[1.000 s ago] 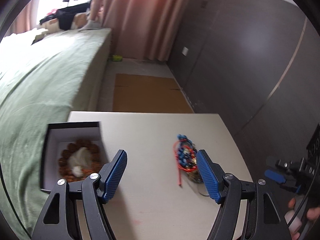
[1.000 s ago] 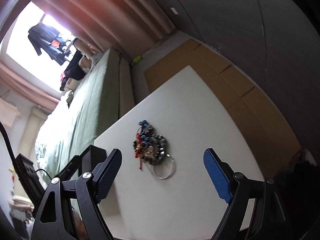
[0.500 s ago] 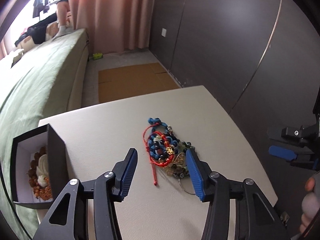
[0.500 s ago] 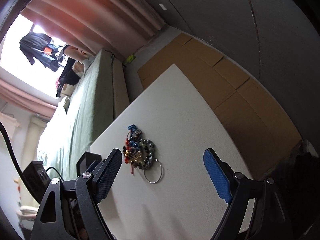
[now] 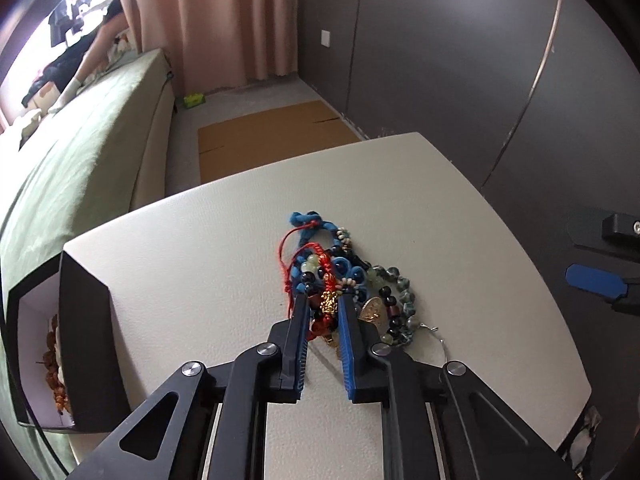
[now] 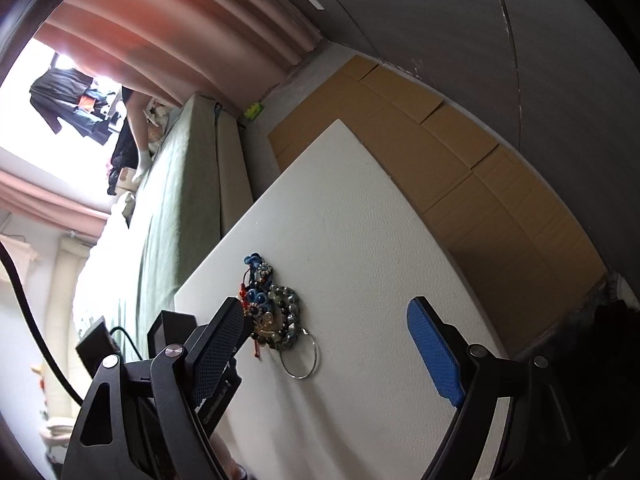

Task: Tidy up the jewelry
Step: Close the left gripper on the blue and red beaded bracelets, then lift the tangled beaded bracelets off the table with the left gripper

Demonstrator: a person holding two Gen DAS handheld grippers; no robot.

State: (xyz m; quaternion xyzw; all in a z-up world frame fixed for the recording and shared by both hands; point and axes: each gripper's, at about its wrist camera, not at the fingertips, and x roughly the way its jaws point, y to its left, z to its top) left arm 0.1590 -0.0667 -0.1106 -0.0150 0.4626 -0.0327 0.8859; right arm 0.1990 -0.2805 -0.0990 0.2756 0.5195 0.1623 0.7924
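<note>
Blue pads: left gripper [image 5: 325, 303] has its two blue-faced fingers drawn close together, and the jaws have just been closing; a red woven bracelet with a small gold charm [image 5: 328, 300] sits between the tips, the pads seemingly pressing on it.
Pile: jewelry heap [image 5: 344, 280] lies on the white table [image 5: 208, 248], towards its right half; the pinched red strand is at the near left side of the heap.
Heap contents: blue knotted cord at the far end, dark and greenish beads on the right, a round gold coin-like pendant [image 5: 374, 309] just right of the left gripper's right finger, a thin metal ring [image 6: 301, 358] at the near edge.
Right gripper: right gripper [image 6: 326, 334] is spread wide above the table, nothing between its blue pads; the heap lies just inside its left finger, the ring towards the gap.
Box: black box with white lining [image 5: 86, 344] stands at the table's left edge, well apart from the heap; brown beads show inside it.
Surroundings: green bed [image 5: 80, 152] beyond the table on the left, cardboard sheet [image 5: 272, 140] on the floor, pink curtain [image 5: 224, 20], dark grey wall panels [image 5: 440, 60].
</note>
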